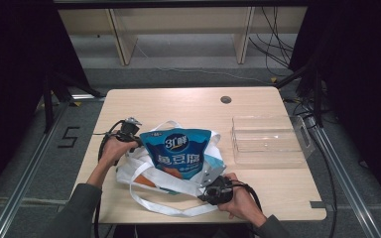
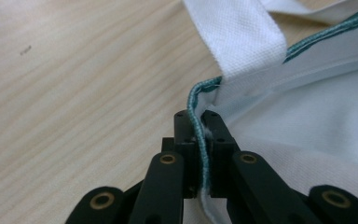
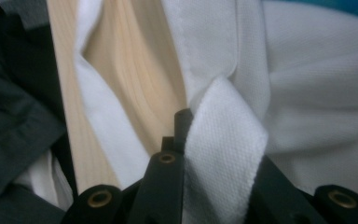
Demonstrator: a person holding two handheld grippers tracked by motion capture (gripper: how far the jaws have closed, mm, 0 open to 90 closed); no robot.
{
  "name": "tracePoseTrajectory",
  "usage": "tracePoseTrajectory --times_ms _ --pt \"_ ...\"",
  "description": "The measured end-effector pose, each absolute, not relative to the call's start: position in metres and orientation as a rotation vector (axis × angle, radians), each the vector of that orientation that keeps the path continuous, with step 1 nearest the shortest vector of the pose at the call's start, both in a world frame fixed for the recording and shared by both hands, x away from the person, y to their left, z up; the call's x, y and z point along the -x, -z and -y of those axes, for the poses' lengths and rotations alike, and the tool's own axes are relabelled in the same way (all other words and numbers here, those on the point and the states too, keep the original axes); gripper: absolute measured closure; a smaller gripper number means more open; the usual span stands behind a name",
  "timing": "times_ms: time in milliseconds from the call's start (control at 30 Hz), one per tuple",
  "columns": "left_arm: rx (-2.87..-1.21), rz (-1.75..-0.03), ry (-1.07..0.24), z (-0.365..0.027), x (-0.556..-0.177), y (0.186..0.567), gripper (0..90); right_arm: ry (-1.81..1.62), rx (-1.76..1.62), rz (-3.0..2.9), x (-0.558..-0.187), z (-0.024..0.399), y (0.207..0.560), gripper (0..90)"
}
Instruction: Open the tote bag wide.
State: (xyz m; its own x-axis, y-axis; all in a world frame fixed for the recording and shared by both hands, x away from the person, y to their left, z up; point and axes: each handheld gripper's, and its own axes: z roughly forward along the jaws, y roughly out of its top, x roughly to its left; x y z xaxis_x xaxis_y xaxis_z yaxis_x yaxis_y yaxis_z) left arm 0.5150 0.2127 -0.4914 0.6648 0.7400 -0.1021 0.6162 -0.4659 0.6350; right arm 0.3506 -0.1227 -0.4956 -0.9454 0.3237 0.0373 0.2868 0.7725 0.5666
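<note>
- The white tote bag (image 1: 171,181) lay in the lower middle of the high view on the desk (image 1: 258,191), with a blue snack pouch (image 1: 177,150) in its mouth.
- The left hand-held gripper (image 2: 198,122) was clamped on the bag's green-piped rim (image 2: 196,100).
- The right hand-held gripper (image 3: 214,126) was pinched on a white strap (image 3: 226,140).
- A clear plastic box (image 1: 268,140) stood at centre right, well apart from the bag.
</note>
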Motion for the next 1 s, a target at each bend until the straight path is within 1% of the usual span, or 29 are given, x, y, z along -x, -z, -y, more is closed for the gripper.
tracePoseTrajectory --times_ms 100,167,200,233,267,300,333,400,433,467,500,533,567,600,700,833,967,1000 --pt "-2.265 -1.061 -0.237 -0.211 -0.516 0.496 84.5 -0.89 -0.508 -2.893 -0.349 0.12 0.496 84.4" --pt "-2.265 -1.053 -0.285 -0.208 -0.511 0.493 81.8 -0.897 -0.523 -2.879 -0.347 0.12 0.497 84.1" --pt "-2.271 -1.034 -0.318 -0.207 -0.508 0.488 77.4 -0.891 -0.536 -2.877 -0.347 0.12 0.496 83.6" --pt "-2.258 -1.02 -0.32 -0.209 -0.503 0.482 68.1 -0.897 -0.544 -2.884 -0.347 0.12 0.494 81.0" --pt "-2.229 -1.022 -0.312 -0.211 -0.499 0.478 60.7 -0.921 -0.555 -2.882 -0.346 0.121 0.491 73.1" --pt "-2.2 -1.017 -0.323 -0.215 -0.492 0.47 55.1 -0.946 -0.534 -2.888 -0.347 0.122 0.488 67.2" --pt "-2.183 -1.014 -0.319 -0.217 -0.487 0.465 48.4 -0.977 -0.549 -2.885 -0.346 0.124 0.482 58.8" --pt "-2.121 -0.994 -0.323 -0.223 -0.473 0.454 42.9 -1.027 -0.551 -2.862 -0.343 0.127 0.471 49.9" --pt "-2.089 -0.973 -0.304 -0.227 -0.464 0.446 41.4 -1.067 -0.595 -2.812 -0.339 0.13 0.463 45.4" --pt "-2.043 -0.949 -0.292 -0.231 -0.456 0.441 40.3 -1.104 -0.578 -2.788 -0.339 0.134 0.451 43.9" --pt "-1.993 -0.932 -0.268 -0.233 -0.45 0.437 41.2 -1.162 -0.529 -2.768 -0.34 0.139 0.442 43.9" --pt "-1.96 -0.908 -0.242 -0.237 -0.442 0.432 43.0 -1.18 -0.568 -2.728 -0.338 0.142 0.435 43.4" --pt "-1.944 -0.885 -0.204 -0.239 -0.432 0.427 42.6 -1.215 -0.556 -2.696 -0.339 0.147 0.426 42.6" --pt "-1.953 -0.861 -0.197 -0.239 -0.426 0.426 42.5 -1.228 -0.569 -2.649 -0.339 0.152 0.417 42.9" --pt "-1.989 -0.806 -0.19 -0.239 -0.403 0.425 40.7 -1.203 -0.611 -2.571 -0.346 0.165 0.405 44.6" --pt "-1.983 -0.77 -0.178 -0.236 -0.39 0.431 39.4 -1.123 -0.725 -2.513 -0.362 0.177 0.404 46.9" --pt "-2.048 -0.68 -0.139 -0.224 -0.392 0.441 37.5 -1.094 -0.744 -2.512 -0.378 0.175 0.409 51.1" --pt "-2.051 -0.68 -0.13 -0.221 -0.392 0.444 37.5 -1.084 -0.739 -2.521 -0.383 0.172 0.411 53.6"
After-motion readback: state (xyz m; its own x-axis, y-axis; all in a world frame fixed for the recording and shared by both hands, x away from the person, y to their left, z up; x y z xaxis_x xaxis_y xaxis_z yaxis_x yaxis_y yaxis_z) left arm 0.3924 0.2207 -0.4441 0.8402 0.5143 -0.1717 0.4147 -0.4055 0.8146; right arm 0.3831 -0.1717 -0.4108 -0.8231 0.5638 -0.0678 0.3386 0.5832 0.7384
